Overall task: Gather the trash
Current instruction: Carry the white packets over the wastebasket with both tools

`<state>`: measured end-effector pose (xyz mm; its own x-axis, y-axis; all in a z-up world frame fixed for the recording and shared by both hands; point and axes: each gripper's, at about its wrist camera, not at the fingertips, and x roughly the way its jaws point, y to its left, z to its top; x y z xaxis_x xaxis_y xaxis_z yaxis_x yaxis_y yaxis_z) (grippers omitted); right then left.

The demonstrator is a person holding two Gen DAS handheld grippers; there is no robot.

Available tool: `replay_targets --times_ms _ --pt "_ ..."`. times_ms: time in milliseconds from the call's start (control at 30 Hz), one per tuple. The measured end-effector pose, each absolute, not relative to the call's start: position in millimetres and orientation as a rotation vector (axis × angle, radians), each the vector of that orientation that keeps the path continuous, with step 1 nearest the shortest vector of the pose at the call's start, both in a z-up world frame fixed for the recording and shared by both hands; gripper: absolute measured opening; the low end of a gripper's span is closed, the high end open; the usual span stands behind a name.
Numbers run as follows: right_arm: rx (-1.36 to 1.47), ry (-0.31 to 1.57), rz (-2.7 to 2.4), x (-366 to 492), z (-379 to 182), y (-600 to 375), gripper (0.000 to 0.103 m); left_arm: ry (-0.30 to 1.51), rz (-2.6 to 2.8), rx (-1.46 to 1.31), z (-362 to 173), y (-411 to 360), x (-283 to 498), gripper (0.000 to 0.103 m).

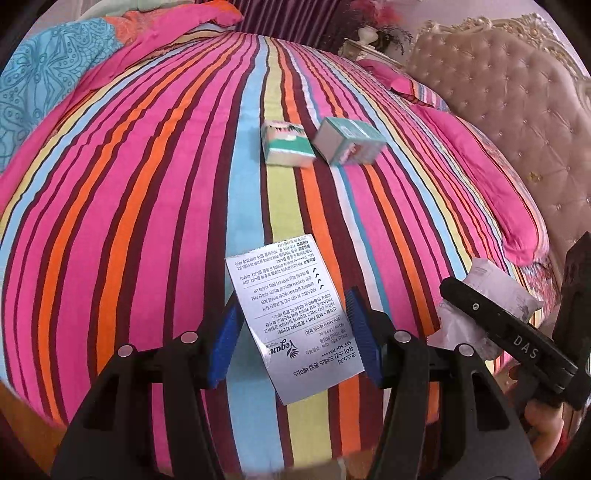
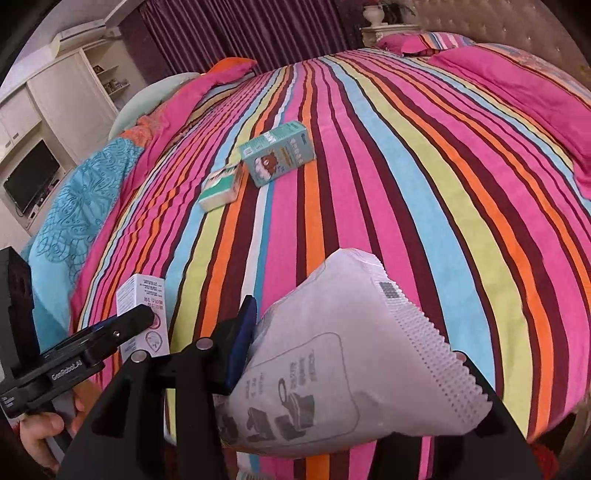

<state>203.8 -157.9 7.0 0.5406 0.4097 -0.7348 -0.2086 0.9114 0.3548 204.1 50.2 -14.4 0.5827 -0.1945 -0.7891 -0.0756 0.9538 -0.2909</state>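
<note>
A: Nearest first: what does the left gripper (image 1: 293,341) hold?

B: A slim white printed carton (image 1: 291,325), clamped between its blue ribbed pads (image 1: 360,332). The carton's lower end overlaps the fingers, and its print reads upside down from the left wrist. In the right wrist view only its top shows (image 2: 144,306); the rest sits behind the black finger.

A: And the right gripper (image 2: 347,369)?

B: Closed on a crumpled white paper pouch with a serrated edge (image 2: 332,354). The pouch covers nearly everything: one blue pad (image 2: 240,339) peeks out at the left, the other finger is buried beneath it. From the left wrist, only part of the pouch (image 1: 491,295) shows past the black finger.

A: Hands?

B: Slivers only: a hand at the frame's edge (image 2: 40,432), cut off.

A: Farther out?

B: On the bright striped bedspread (image 1: 147,221) lie a small green-and-white tissue pack (image 1: 286,144) and a teal cardboard box (image 1: 349,142), just beside each other; whether they touch I cannot tell. Beyond, a tufted beige headboard (image 1: 498,110), cropped by the lens, and dark purple curtains (image 2: 240,29).
</note>
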Motion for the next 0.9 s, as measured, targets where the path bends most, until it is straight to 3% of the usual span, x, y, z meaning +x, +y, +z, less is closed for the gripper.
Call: replay_targets --times_ms 900 --pt "0.219 1.056 0.457 60.5 -11.8 -148.7 0.045 1.039 -0.098 -0.160 -36.7 18.2 32.9 0.055"
